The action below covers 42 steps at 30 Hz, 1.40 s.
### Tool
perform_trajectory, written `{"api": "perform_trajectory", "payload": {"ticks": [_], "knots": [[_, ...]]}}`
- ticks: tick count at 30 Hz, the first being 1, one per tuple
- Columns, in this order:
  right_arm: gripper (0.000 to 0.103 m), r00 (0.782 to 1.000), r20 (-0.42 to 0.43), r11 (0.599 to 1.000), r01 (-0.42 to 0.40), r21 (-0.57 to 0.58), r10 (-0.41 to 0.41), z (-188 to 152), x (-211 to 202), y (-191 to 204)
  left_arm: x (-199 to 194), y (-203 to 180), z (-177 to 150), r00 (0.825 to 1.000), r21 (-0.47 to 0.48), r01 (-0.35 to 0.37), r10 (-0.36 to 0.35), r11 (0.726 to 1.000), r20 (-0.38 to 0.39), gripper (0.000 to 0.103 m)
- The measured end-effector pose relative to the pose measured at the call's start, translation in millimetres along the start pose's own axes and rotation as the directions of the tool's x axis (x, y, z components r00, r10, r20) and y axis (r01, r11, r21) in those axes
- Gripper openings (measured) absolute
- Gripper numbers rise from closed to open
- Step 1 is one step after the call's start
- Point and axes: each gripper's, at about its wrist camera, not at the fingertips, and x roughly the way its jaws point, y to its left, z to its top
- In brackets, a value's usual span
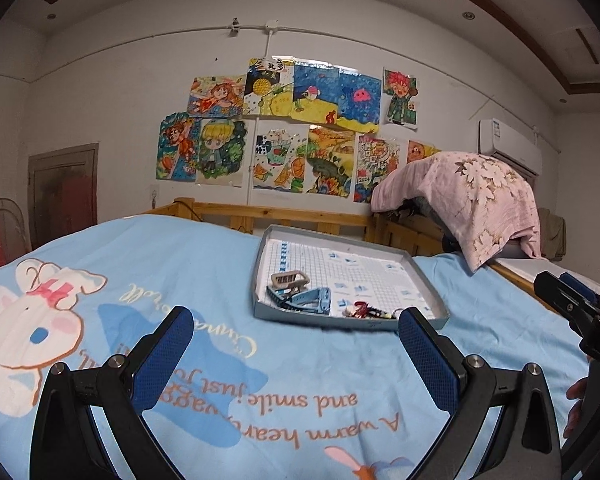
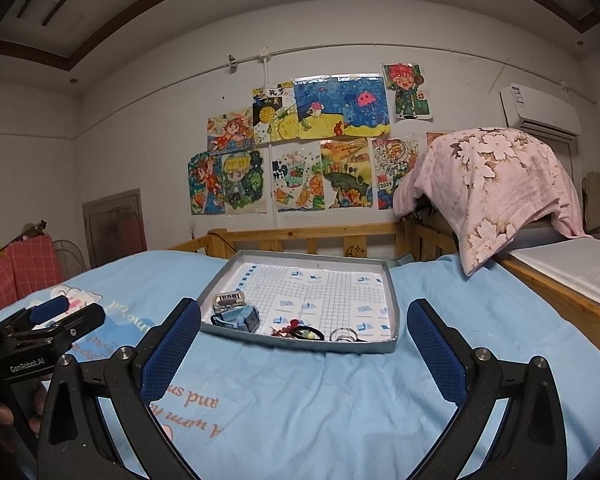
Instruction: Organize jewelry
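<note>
Lying in one tray [image 2: 394, 312]: two watches [image 2: 236, 312], one ring [image 2: 343, 335]; both grippers' fingers [image 1: 428, 354] [image 2: 436, 350] apart.

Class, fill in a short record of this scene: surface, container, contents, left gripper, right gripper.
surface: blue bedsheet
container: shallow grey tray lying on the sheet
contents: hair clips, small jewelry pile, clear ring, all at the near edge
left gripper: open, empty, short of the tray
right gripper: open, empty, facing the tray
</note>
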Motion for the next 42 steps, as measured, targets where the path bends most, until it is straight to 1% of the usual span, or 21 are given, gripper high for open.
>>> {"api": "perform_trajectory", "payload": {"ticks": [6,16,24,42], "knots": [[0.101,1.000,-0.027,1.000,0.010,-0.003,-0.010,-6.2,5.4,-1.3,4.1,-2.3,-9.2,0.999,0.016,-0.003,0.004,1.000,-0.032,0.103],[0.101,0.998,-0.050,1.000,0.029,-0.008,-0.029,-19.3,9.3,-2.9,3.8,-2.2,-12.7,0.999,0.021,-0.009,0.010,1.000,-0.031,0.103],[0.101,0.998,-0.054,0.999,0.037,-0.024,-0.038,-20.9,11.9,-1.8,7.3,1.9,-20.1,0.999,0.032,-0.025,0.027,0.999,-0.045,0.103],[0.101,0.997,-0.064,0.999,0.030,-0.021,-0.031,-21.7,14.5,-4.8,7.8,3.2,-19.2,0.998,0.033,-0.030,0.031,0.999,-0.047,0.103]]}}
